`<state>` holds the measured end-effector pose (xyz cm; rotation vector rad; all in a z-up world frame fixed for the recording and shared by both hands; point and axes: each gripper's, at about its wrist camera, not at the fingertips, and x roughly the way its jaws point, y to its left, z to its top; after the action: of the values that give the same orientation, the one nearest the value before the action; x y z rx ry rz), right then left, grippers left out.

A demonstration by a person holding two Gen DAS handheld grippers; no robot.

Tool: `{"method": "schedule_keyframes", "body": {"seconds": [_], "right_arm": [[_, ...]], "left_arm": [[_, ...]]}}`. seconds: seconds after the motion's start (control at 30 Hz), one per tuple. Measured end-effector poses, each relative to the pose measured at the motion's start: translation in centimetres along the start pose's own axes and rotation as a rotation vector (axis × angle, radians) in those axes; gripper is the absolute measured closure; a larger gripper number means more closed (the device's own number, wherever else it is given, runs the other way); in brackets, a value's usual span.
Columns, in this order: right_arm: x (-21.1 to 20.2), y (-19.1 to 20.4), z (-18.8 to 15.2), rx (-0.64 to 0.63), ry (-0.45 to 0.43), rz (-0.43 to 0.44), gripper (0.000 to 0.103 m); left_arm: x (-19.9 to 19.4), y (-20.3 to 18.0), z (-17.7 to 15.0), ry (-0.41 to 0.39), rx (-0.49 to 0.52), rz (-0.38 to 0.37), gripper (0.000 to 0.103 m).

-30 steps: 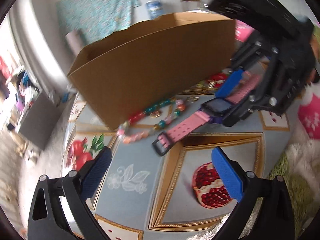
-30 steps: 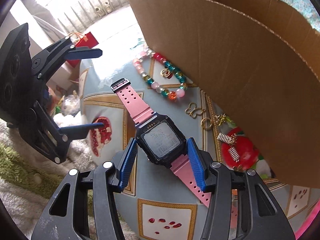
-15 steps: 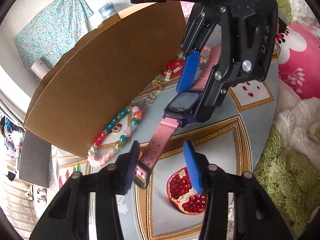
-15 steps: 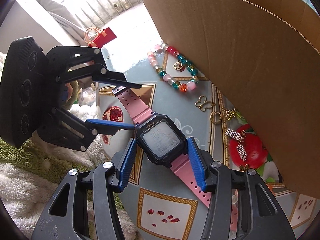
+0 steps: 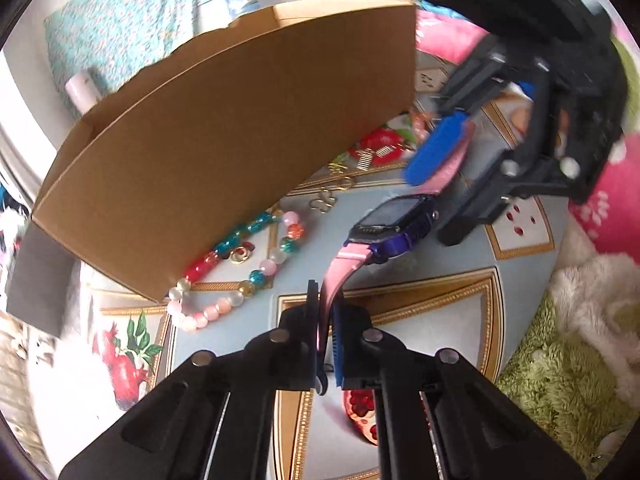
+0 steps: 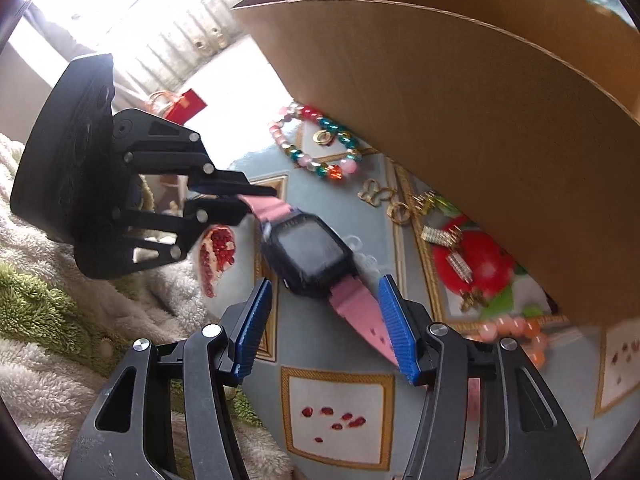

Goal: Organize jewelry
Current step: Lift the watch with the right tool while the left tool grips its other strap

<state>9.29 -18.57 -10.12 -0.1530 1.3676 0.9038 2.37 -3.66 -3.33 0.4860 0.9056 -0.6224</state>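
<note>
A pink-strapped watch [image 5: 394, 222] with a dark square face hangs above the patterned table. My left gripper [image 5: 326, 340] is shut on the end of its strap; in the right wrist view it [image 6: 244, 200] pinches that strap at left. My right gripper [image 6: 324, 330] is open, its blue pads either side of the watch [image 6: 310, 252] but apart from it. A bead bracelet [image 5: 240, 268] with a gold ring inside lies by the cardboard box [image 5: 224, 148]. Gold earrings [image 6: 376, 196] and clips [image 6: 448, 248] lie along the box wall.
The tall box wall [image 6: 480, 120] stands close on the far side of the table. A green and white fluffy blanket [image 5: 576, 360] lies past the table edge [image 5: 560, 216]. Another pink bead string [image 6: 516, 332] lies near the box's corner.
My left gripper has shut on the watch strap's end. My right gripper has opened and released the watch body, drawing back a little.
</note>
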Motion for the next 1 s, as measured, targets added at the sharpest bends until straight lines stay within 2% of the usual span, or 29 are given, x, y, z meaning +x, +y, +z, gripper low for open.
{"method": "schedule_keyframes", "body": {"seconds": [0.1,0.2,0.3,0.37,0.47,0.53,0.63,0.77,0.87,0.93,1.0], "right_arm": [[-0.7,0.9,-1.1,-0.006,-0.010,-0.111,0.050],[-0.7,2.1,-1.9,-0.045,-0.006,-0.268,0.060],[-0.1,3.3,-2.9,-0.112,0.006,-0.434,0.075],[-0.1,4.0,-3.3,-0.130,-0.005,-0.500,0.091],[-0.8,5.1,-3.6,-0.128,-0.051,-0.566,0.102],[-1.5,6.1,-3.8,-0.139,-0.099,-0.624,0.102],[-3.0,7.8,-4.0,-0.156,-0.173,-0.708,0.102],[-7.3,10.4,-3.1,-0.185,-0.321,-0.815,0.102],[-11.1,11.9,-1.3,-0.210,-0.443,-0.844,0.102],[-13.3,11.5,1.1,-0.228,-0.491,-0.829,0.102],[-14.2,9.8,4.2,-0.211,-0.491,-0.795,0.102]], "left_arm": [[0.0,1.6,-0.3,-0.007,-0.040,-0.029,0.098],[0.5,3.0,-0.4,-0.010,-0.056,-0.046,0.098],[0.6,4.0,-0.8,-0.017,-0.058,-0.043,0.098],[0.4,3.8,-1.3,-0.025,-0.057,-0.023,0.098],[-0.2,3.5,-1.6,-0.043,-0.076,0.003,0.099],[-1.0,3.5,-1.9,-0.077,-0.097,0.002,0.100],[-3.1,3.5,-2.1,-0.140,-0.091,0.048,0.100],[-7.7,4.4,-1.3,-0.267,-0.078,0.114,0.100],[-11.2,6.0,0.5,-0.372,-0.056,0.138,0.100],[-11.8,7.9,2.4,-0.387,-0.056,0.111,0.100],[-11.8,9.8,4.5,-0.391,-0.075,0.084,0.100]]}}
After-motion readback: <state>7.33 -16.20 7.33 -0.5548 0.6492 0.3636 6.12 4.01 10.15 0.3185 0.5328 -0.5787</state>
